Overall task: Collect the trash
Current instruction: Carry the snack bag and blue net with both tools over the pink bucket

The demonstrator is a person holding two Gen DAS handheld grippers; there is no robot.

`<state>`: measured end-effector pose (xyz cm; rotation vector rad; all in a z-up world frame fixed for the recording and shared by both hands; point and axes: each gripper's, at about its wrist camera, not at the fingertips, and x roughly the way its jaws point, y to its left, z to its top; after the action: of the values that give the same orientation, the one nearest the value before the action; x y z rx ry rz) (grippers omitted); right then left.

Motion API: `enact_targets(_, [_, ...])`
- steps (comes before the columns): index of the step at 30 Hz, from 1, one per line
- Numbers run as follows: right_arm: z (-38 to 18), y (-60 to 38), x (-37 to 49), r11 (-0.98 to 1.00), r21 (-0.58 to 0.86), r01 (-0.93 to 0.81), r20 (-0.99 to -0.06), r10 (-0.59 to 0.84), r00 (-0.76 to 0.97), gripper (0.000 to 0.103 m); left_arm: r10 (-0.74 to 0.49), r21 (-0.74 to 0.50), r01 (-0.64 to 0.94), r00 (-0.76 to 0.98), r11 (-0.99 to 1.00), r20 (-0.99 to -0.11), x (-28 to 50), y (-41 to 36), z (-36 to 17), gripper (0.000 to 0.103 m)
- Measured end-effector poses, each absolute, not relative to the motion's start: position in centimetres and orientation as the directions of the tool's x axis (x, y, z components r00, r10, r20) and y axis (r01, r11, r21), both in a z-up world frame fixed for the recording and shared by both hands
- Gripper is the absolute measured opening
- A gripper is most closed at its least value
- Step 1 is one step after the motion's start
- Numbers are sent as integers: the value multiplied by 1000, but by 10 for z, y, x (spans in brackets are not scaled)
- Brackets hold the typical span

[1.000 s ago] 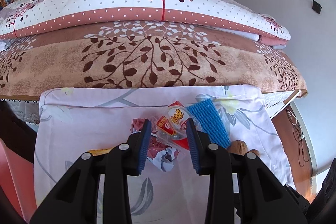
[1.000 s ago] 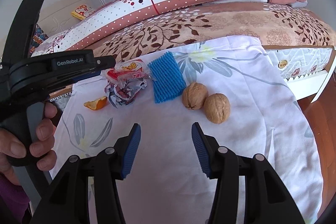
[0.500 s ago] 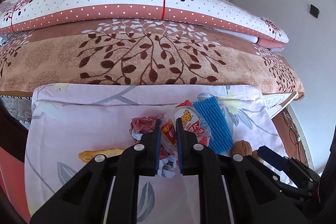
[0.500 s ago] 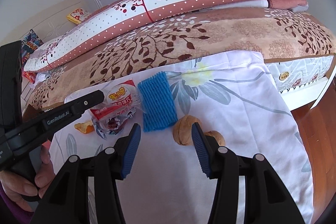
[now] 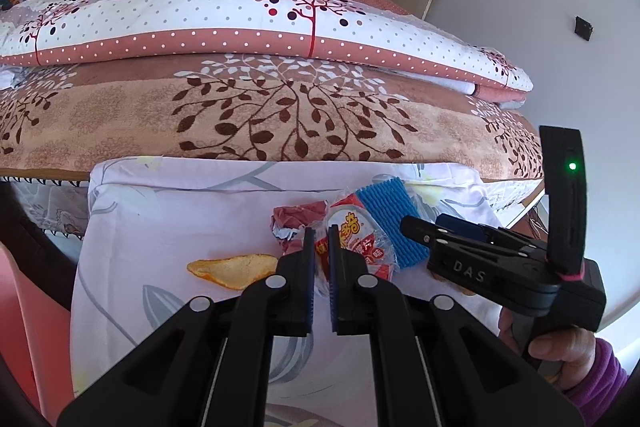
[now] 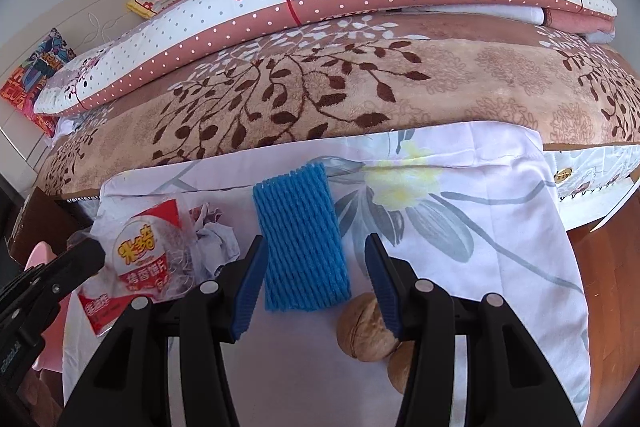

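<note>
The left gripper (image 5: 319,247) has its jaws drawn in to a thin slit, pinching the near edge of the red-and-white snack wrapper (image 5: 356,239); the crinkled plastic shows between the blue pads, so the grip looks made. To do this step well, I judge the wrapper should be raised slowly and straight up, since the hold is only on a thin film edge that could slide out, and the lift should clear the crumpled paper ball (image 5: 296,225) touching it on the left so that piece is not dragged along. The right gripper (image 6: 314,275) hangs with its jaws about half open and nothing pressed between them; the blue foam net sleeve (image 6: 300,239) lies between and just beyond the pads, apart from both as far as the right wrist view shows. For a clean pick there, the jaws ought to come down astride the sleeve's narrow width before closing, keeping off the two walnuts (image 6: 366,327) that sit just beside the right pad. An orange peel (image 5: 232,267) lies on the flowered cloth (image 5: 180,211) to the left of the left gripper, near but not touching it. The cloth covers a low surface at the foot of the bed (image 5: 280,107), whose folded quilts rise behind. No bin shows in either view.
</note>
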<state>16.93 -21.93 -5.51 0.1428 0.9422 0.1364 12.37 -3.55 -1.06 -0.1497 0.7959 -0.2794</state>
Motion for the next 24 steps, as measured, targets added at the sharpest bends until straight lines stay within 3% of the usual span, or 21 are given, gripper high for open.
enact_targets(3, [-65, -214, 177, 986, 159, -55, -817, 162, 554, 45, -304, -248, 180, 656, 952, -690, 120, -31, -16, 5])
enact_targets(5, [-69, -211, 180, 987, 146, -64, -825, 157, 544, 23, -302, -249, 176, 654, 952, -694, 118, -29, -18, 5])
enact_targets(8, [-68, -208, 175, 987, 144, -72, -819, 160, 550, 8, -302, -254, 171, 655, 952, -693, 114, -25, -18, 5])
enact_targets(24, [3, -206, 88, 958, 273, -85, -688, 256, 679, 6, -290, -270, 144, 706, 952, -646, 68, 0, 7, 5])
